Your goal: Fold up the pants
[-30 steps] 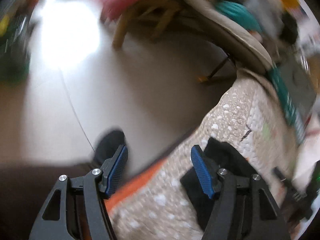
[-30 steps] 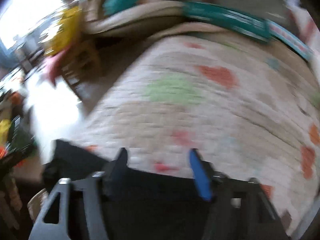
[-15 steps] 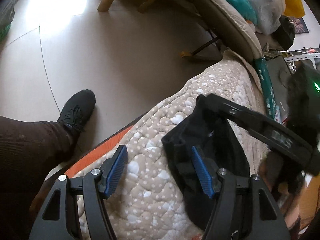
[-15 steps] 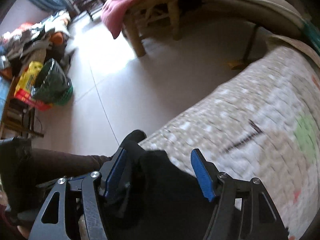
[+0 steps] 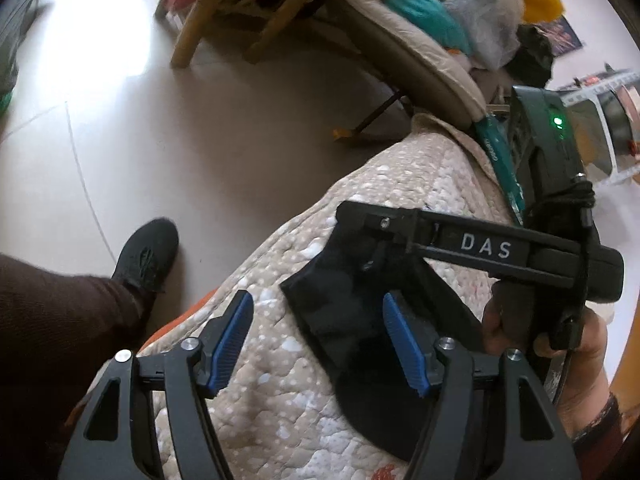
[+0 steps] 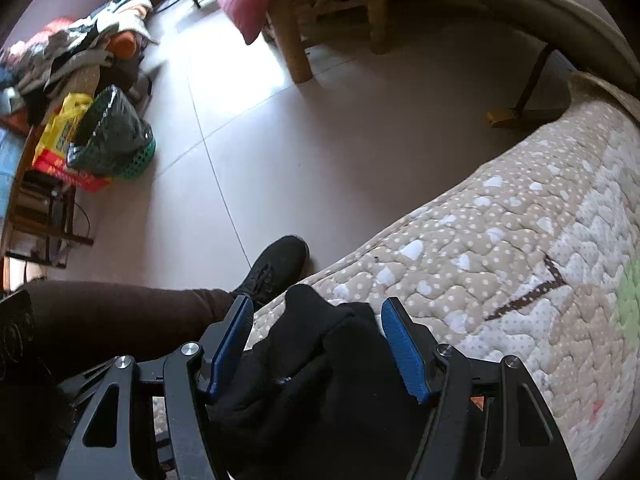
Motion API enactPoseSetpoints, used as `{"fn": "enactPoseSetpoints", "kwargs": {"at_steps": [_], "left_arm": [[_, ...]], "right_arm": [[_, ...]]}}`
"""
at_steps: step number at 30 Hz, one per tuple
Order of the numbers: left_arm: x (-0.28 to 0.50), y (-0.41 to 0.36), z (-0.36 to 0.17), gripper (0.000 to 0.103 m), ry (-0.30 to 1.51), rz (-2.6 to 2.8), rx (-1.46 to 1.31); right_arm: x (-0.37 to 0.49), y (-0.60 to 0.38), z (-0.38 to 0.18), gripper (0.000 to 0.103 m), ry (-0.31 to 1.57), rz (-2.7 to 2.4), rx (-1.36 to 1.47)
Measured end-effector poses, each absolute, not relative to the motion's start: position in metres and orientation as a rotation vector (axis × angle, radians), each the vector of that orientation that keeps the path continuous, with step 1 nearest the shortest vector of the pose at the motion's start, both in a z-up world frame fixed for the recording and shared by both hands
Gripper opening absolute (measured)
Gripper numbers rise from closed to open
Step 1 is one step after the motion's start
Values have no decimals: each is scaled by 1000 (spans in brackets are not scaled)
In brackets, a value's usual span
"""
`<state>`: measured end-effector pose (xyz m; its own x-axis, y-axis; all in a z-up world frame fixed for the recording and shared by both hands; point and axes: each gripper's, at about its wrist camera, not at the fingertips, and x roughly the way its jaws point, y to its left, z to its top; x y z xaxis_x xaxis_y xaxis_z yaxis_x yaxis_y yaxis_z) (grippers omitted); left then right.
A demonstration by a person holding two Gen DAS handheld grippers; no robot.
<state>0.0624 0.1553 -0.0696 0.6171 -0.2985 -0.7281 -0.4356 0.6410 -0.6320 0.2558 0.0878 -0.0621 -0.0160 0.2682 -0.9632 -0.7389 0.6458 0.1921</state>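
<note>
Two grippers hover wide over the black pants (image 6: 320,376) bunched on the quilt (image 6: 500,264), the left gripper (image 5: 316,344) opening on nothing, the right gripper (image 6: 316,344) straddling limp cloth best pinched at its hem.

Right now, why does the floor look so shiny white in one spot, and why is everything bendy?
In the left wrist view, light glares off the tiled floor at top left, washing it out; the chair beside it looks slightly smeared. In the right wrist view, a similar bright patch sits on the floor near the wooden stool, and the quilt edge curves because the fisheye lens bends straight lines.
</note>
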Motion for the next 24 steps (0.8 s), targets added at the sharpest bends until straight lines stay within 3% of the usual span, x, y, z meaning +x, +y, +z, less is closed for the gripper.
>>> {"fn": "enactPoseSetpoints", "kwargs": {"at_steps": [4, 8, 10, 11, 12, 13, 14, 16, 24], "left_arm": [[80, 143, -93, 72, 1053, 51, -931], [88, 142, -98, 72, 1058, 67, -924], [91, 141, -98, 59, 1079, 72, -896], [92, 140, -98, 46, 1091, 65, -872], [93, 138, -94, 33, 1091, 43, -854], [94, 135, -89, 28, 1082, 27, -832], [95, 131, -85, 20, 1076, 14, -810], [94, 125, -78, 19, 1067, 3, -783], [85, 113, -31, 19, 983, -65, -754]], "right_arm": [[257, 80, -63, 71, 1381, 831, -452], [249, 83, -72, 69, 1377, 820, -510], [245, 88, -77, 65, 1360, 812, -553], [244, 89, -79, 60, 1353, 806, -569], [242, 90, -80, 44, 1339, 796, -593], [240, 91, -79, 34, 1321, 786, -619], [239, 90, -78, 31, 1320, 786, -621], [236, 86, -71, 26, 1304, 794, -607], [216, 65, -17, 25, 1155, 786, -552]]}}
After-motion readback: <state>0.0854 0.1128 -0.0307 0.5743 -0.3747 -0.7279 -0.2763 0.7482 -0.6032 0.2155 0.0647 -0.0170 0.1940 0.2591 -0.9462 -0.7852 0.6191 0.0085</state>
